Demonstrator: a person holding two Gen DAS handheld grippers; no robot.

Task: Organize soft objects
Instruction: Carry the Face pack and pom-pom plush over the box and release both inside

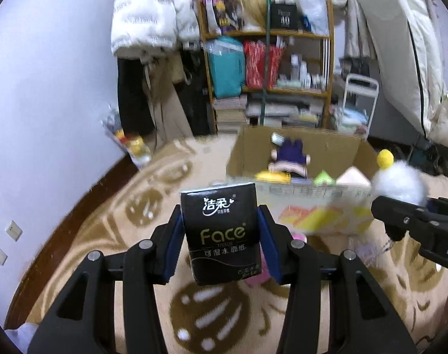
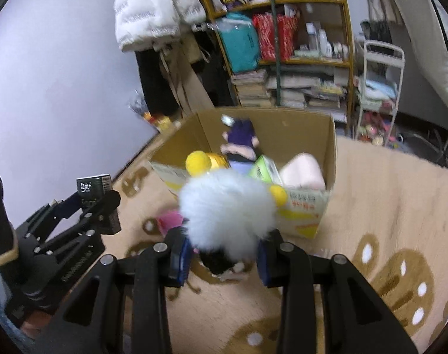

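My left gripper (image 1: 222,236) is shut on a black tissue pack (image 1: 221,230) printed "Face", held upright above the rug; the same pack (image 2: 94,187) shows in the right wrist view at the left. My right gripper (image 2: 225,247) is shut on a fluffy white plush toy (image 2: 227,209) with yellow pompoms, which also shows at the right edge of the left wrist view as the plush (image 1: 398,183). Ahead of both stands an open cardboard box (image 2: 306,124) holding a purple-dressed doll (image 2: 241,141), a green pack (image 2: 263,169) and a pink soft item (image 2: 303,171).
A beige patterned rug (image 2: 386,206) covers the floor. A pink object (image 2: 169,219) lies on the rug in front of the box. Behind are a crowded wooden shelf (image 1: 268,59), a white jacket (image 1: 147,20), a white rack (image 2: 377,88) and the wall (image 1: 47,88) at left.
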